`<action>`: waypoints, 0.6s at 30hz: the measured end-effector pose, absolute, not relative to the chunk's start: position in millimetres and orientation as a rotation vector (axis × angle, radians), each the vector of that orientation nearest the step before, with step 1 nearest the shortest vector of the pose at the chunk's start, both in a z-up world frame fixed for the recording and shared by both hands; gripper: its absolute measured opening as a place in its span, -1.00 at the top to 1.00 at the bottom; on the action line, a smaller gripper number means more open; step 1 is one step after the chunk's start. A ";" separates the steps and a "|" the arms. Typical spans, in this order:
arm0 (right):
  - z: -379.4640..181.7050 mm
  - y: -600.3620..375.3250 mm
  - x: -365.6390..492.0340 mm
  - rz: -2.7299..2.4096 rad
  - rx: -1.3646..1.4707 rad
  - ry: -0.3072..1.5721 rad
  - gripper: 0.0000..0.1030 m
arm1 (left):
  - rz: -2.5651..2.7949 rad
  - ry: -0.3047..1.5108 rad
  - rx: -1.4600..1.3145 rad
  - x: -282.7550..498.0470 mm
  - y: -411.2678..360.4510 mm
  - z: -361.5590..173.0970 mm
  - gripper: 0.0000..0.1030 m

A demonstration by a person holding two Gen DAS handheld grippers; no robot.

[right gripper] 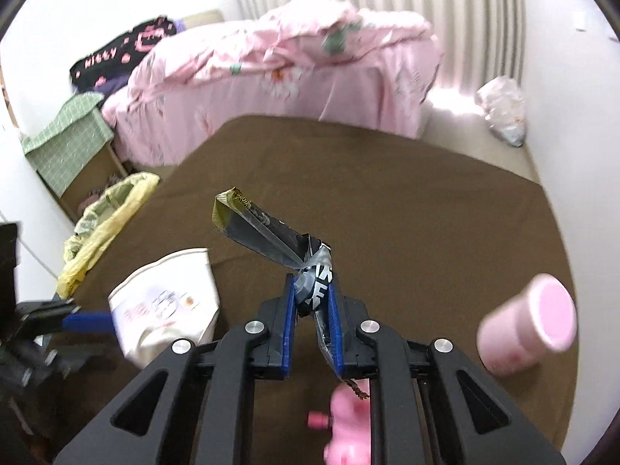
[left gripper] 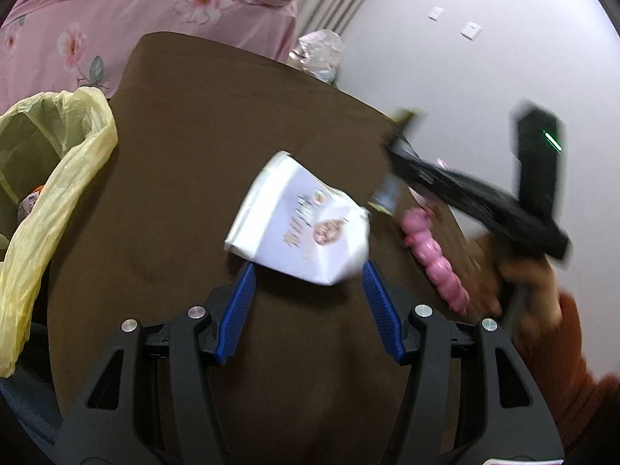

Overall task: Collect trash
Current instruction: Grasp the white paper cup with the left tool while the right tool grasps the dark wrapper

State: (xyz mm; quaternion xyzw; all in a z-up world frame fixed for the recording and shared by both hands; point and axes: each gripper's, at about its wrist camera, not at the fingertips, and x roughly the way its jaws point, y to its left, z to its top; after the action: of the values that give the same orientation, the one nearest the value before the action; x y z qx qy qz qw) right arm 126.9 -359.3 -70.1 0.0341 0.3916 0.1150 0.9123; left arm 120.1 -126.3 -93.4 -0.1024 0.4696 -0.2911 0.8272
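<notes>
A white paper cup point(left gripper: 298, 224) lies on its side on the brown table point(left gripper: 201, 147). My left gripper point(left gripper: 308, 271) is open, its blue fingers on either side of the cup's near end. The cup also shows in the right wrist view point(right gripper: 166, 302). My right gripper point(right gripper: 312, 290) is shut on a black and silver snack wrapper point(right gripper: 271, 232) and holds it above the table. In the left wrist view the right gripper point(left gripper: 391, 190) hangs at the right. A bin with a yellow bag point(left gripper: 58, 178) stands at the table's left edge.
A pink bumpy bottle point(left gripper: 434, 259) lies at the table's right side. A pink cup point(right gripper: 527, 329) lies on its side at the right. A pink bed point(right gripper: 279, 89) stands behind the table. A clear plastic bag point(right gripper: 503, 108) lies on the floor by the wall.
</notes>
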 end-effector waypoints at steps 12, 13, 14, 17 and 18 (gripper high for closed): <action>-80.8 -373.0 43.5 0.159 0.179 0.724 0.70 | -0.571 0.986 -0.290 160.3 -136.2 -99.6 -0.05; -81.7 -373.1 41.6 0.160 0.183 0.726 0.70 | -0.577 0.995 -0.291 162.4 -138.7 -102.4 -0.02; -82.7 -372.4 39.6 0.162 0.186 0.729 0.70 | -0.584 1.003 -0.293 163.3 -141.1 -104.6 0.04; -84.4 -369.4 35.7 0.163 0.180 0.731 0.70 | -0.608 0.998 -0.248 159.2 -149.6 -103.2 0.63; -84.9 -368.2 35.7 0.170 0.183 0.733 0.70 | -0.612 0.978 -0.239 156.2 -149.9 -99.8 0.70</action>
State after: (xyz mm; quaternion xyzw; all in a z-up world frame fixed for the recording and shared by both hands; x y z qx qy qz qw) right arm 35.7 -368.2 -84.9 0.0894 0.3573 0.0828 0.9260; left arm 156.2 -149.9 -99.8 -0.1126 0.4614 -0.2887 0.8313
